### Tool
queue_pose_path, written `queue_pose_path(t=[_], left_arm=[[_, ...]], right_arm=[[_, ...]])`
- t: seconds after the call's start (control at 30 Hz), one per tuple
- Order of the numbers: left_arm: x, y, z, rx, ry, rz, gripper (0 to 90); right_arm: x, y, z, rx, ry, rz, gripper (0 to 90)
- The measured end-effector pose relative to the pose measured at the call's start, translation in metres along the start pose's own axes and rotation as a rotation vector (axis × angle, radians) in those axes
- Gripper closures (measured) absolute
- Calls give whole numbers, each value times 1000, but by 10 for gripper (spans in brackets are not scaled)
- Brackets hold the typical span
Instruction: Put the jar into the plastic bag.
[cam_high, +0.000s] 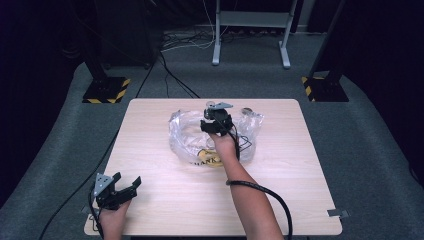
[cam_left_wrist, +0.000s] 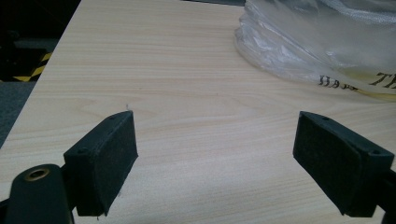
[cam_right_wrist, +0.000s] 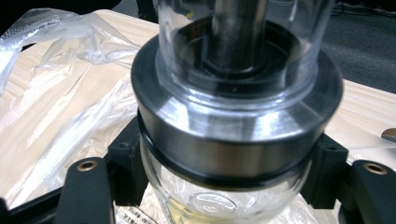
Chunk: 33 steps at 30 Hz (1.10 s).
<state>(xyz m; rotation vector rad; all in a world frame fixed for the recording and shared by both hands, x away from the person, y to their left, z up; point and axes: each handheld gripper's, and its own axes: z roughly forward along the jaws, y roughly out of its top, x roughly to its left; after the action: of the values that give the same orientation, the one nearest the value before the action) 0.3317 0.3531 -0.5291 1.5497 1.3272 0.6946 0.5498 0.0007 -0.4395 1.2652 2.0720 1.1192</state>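
- Your right hand-held gripper (cam_high: 216, 121) is clamped on a glass jar (cam_right_wrist: 236, 116), jaws pressing either side just under its metal band. You hold it over the clear plastic bag (cam_high: 187, 137) at the far middle of the worktop (cam_high: 165, 200).
- Step in hand, as I read it: carrying the jar at the bag, either going in or coming out; I cannot tell which.
- Next move calls for a steady, firm grip; smooth glass could slip between the pads.
- Your left hand-held gripper (cam_high: 122, 186) sits at the near left corner, jaws wide apart, nothing between them. It could pin the loose film.
- Jar look: clear glass, brushed metal collar, a dark stem down the centre, embossed pattern lower down.
- Bag: crumpled, see-through, with yellow print and dark lettering on its near side.
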Motion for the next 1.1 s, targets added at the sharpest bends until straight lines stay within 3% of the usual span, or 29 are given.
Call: queue_pose_path(t=[0.8,1.1], left_arm=[[0,0,1,2,3,0,133],[0,0,1,3,3,0,133]], right_arm=[[2,-5,-6,26,-11,-32,281],[2,-5,-8,22,-26,-27,207]])
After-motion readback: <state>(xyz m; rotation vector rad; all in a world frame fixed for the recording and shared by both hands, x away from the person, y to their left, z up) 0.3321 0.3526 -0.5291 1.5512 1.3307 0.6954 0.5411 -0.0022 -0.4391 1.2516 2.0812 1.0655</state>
